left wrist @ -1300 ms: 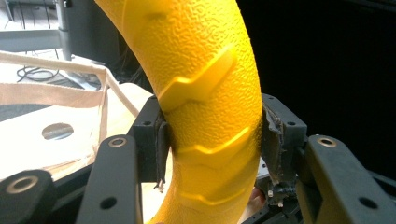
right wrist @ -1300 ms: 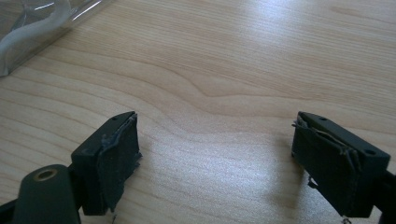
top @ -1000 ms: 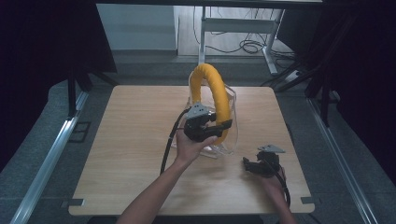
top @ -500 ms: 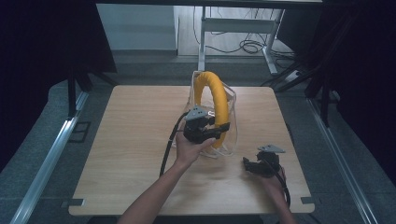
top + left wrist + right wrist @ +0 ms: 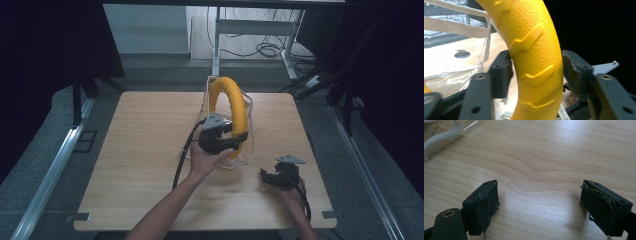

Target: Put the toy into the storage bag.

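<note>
The left gripper's [image 5: 536, 75] black jaws have just been opening and now stand either side of the curved, textured yellow plastic ring [image 5: 534, 50] with small gaps, no longer clamping it; the ring stands upright in a clear plastic bag [image 5: 248, 125] at mid-table. The right gripper [image 5: 539, 202] rests wide open and empty on the wood nearby. Unheld, the ring may tip or roll, dragging the flimsy bag across the pale wooden table [image 5: 150, 150]; dark curtains, cables and grey floor surround it.
</note>
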### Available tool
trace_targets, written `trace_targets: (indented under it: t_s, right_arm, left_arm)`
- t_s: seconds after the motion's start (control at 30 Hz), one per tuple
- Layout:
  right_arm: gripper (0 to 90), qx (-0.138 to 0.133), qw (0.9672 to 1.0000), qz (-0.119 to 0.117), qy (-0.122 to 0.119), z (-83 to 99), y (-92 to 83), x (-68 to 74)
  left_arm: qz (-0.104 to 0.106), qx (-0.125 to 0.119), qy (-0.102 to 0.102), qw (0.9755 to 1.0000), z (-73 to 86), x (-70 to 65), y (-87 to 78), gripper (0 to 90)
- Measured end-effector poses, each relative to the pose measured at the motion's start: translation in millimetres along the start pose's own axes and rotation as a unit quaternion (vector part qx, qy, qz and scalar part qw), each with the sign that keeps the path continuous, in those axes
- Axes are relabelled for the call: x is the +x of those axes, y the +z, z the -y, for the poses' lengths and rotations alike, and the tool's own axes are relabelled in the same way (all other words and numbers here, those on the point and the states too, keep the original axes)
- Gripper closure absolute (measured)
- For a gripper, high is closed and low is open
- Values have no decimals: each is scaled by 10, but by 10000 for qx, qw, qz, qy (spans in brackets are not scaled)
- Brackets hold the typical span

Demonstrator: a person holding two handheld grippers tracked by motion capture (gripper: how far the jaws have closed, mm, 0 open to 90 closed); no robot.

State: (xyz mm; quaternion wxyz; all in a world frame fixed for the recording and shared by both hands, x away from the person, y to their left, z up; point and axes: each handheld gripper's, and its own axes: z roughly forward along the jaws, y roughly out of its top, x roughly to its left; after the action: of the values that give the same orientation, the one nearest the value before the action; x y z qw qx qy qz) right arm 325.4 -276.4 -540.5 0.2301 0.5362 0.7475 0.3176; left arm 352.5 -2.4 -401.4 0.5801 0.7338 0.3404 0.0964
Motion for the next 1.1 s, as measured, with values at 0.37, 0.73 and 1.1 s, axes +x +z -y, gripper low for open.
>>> trace_targets:
  t_s: [0.37, 0.73, 1.1]
  right_arm:
    - [161, -2, 10000, -16, -21, 2, -5, -8]
    - [161, -10, 10000, 9, 3, -1, 0, -11]
    - [161, -4, 10000, 2, 21, -1, -2, -8]
  left_arm:
    - [85, -255, 3, 9996, -60, 10, -217, 310]
    - [100, -115, 93, 9998, -17, 99, -452, 303]
    - [11, -45, -10, 10000, 123, 236, -650, 309]
